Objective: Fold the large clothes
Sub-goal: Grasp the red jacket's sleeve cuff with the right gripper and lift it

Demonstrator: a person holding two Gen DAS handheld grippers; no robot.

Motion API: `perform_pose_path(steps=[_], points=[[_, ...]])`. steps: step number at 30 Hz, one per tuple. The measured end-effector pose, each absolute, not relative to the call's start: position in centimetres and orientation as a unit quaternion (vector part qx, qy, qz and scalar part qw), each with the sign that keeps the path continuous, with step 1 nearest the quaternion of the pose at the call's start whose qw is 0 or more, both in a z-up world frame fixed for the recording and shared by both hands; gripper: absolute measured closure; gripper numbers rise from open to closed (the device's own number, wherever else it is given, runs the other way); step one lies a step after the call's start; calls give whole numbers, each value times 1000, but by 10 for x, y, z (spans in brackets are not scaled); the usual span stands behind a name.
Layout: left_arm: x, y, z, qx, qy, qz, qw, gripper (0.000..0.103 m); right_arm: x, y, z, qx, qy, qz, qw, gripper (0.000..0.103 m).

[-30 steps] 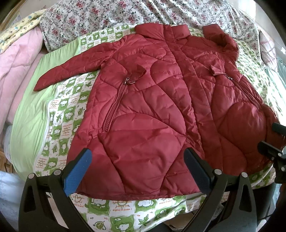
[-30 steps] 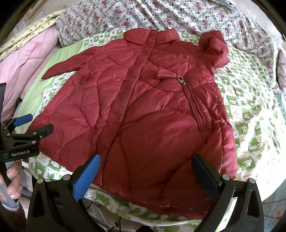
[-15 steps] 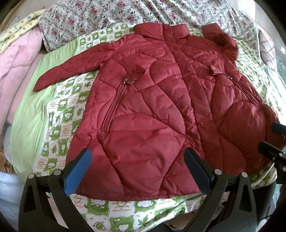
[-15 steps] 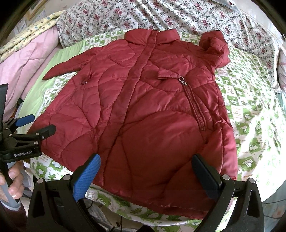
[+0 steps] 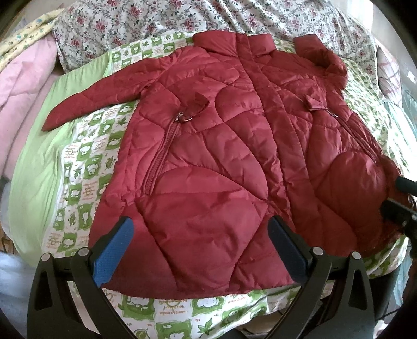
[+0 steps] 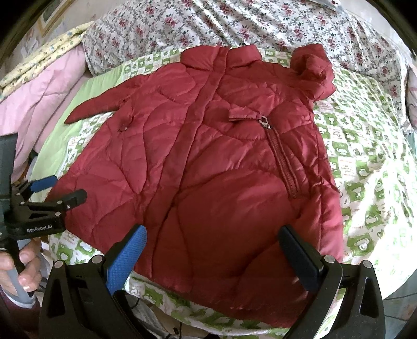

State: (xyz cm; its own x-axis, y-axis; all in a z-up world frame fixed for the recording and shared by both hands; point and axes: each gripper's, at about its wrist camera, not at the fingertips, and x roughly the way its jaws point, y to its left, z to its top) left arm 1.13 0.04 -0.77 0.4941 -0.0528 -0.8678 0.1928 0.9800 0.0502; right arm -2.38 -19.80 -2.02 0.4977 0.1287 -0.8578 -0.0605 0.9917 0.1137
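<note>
A dark red quilted jacket (image 5: pixel 234 161) is seen on a green-and-white checked sheet (image 5: pixel 86 156). A rose-flowered cover (image 6: pixel 234 23) and a pink quilt (image 6: pixel 39 96) are seen beside it.

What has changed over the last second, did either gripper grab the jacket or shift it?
Almost nothing. The left gripper and right gripper have both stayed above the near hem with jaws wide open, drifting only slightly; neither took hold of anything. The red jacket lies spread front-up on the green patterned sheet as before, one sleeve stretched out, the other bunched near the collar.

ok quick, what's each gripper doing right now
Left gripper: open, holding nothing, above the red quilted jacket.
Right gripper: open, holding nothing.
</note>
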Motion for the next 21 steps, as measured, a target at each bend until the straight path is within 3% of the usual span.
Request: perform_pose_path(steps=[21], points=[[67, -4, -9, 70, 511, -77, 853, 0, 64, -306, -3, 148, 451, 47, 879, 1]])
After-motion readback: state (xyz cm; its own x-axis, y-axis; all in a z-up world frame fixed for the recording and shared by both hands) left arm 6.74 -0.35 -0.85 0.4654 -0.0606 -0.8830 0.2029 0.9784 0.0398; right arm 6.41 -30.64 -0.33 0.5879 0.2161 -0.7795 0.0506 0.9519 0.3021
